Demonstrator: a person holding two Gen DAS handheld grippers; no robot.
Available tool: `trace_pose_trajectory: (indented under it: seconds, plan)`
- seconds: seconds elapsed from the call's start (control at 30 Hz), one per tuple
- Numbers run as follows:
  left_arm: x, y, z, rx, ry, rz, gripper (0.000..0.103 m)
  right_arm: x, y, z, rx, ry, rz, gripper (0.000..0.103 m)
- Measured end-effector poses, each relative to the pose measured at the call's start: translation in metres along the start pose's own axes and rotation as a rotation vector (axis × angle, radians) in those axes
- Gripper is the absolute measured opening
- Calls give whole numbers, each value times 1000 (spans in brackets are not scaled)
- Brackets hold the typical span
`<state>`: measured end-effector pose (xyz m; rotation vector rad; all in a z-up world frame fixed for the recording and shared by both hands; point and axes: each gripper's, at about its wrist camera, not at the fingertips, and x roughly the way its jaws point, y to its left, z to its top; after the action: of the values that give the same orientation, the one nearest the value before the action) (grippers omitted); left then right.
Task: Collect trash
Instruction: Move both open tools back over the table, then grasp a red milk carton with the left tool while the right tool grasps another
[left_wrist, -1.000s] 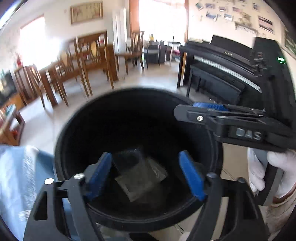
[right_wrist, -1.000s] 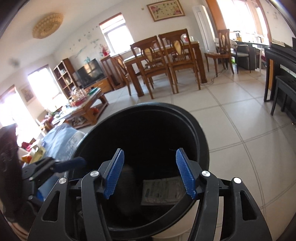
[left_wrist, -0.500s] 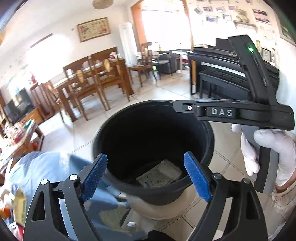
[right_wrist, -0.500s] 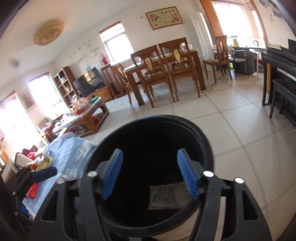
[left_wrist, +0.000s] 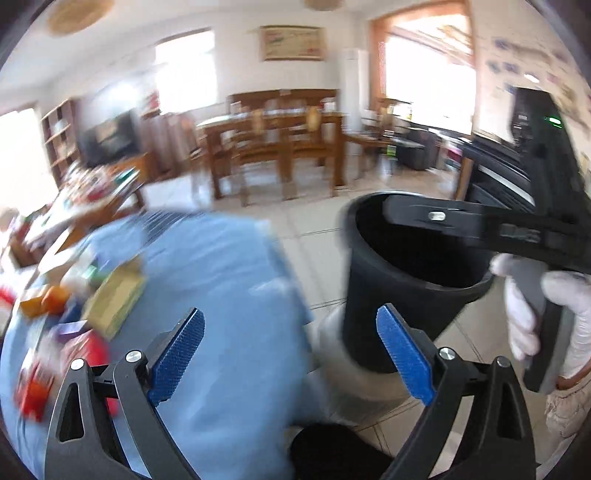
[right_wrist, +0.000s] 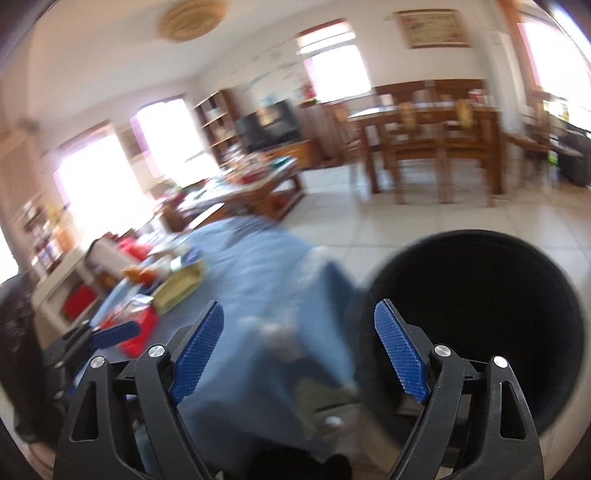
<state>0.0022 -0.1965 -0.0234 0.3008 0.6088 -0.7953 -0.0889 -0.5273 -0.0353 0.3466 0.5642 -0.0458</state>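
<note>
Trash, a blurred scatter of red, orange and yellow-green wrappers and packets, lies on the blue-clothed table to the left of the round black plastic bin, which stands on the tiled floor just beside the table's corner. Both views are smeared by motion, so single items cannot be told apart. The left gripper hangs above the cloth near the table's edge beside the bin, its blue ribbed fingers spread wide with nothing between them. The right gripper, held in a white-gloved hand, is equally agape and empty; in the left wrist view its body crosses the bin's mouth. From the right wrist view the bin sits right of the fingers and the litter lies left and further along the table. Judging by this layout, the left gripper is the nearer to the pile, which lies ahead and to its left; a flat yellow-green packet has its long axis running away from the bin.
</note>
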Motion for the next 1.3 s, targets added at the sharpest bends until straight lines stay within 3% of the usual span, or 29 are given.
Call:
trace_pose_trajectory:
  seconds: [0.17, 0.3, 0.47, 0.6, 0.77, 1.1, 1.23, 1.3]
  plan:
    - [-22, 92, -33, -182, 21, 136, 94, 48, 80, -1, -108, 111, 138, 83]
    - [-45, 165, -55, -304, 15, 250, 94, 82, 135, -5, -172, 180, 196, 83]
    - [-59, 222, -73, -336, 24, 325, 93, 116, 189, -13, -231, 244, 239, 83]
    - [-58, 258, -83, -352, 45, 317, 93, 144, 222, -23, -262, 289, 261, 83]
    - [-48, 275, -92, -349, 90, 268, 93, 168, 250, -36, -295, 339, 268, 83]
    - [-20, 275, -96, -277, 189, 200, 93, 203, 278, -57, -397, 417, 191, 83]
    - [-6, 284, -100, -323, 250, 153, 75, 212, 283, -60, -424, 420, 155, 83]
    - [-7, 287, -101, -342, 251, 142, 74, 214, 282, -60, -430, 421, 146, 83]
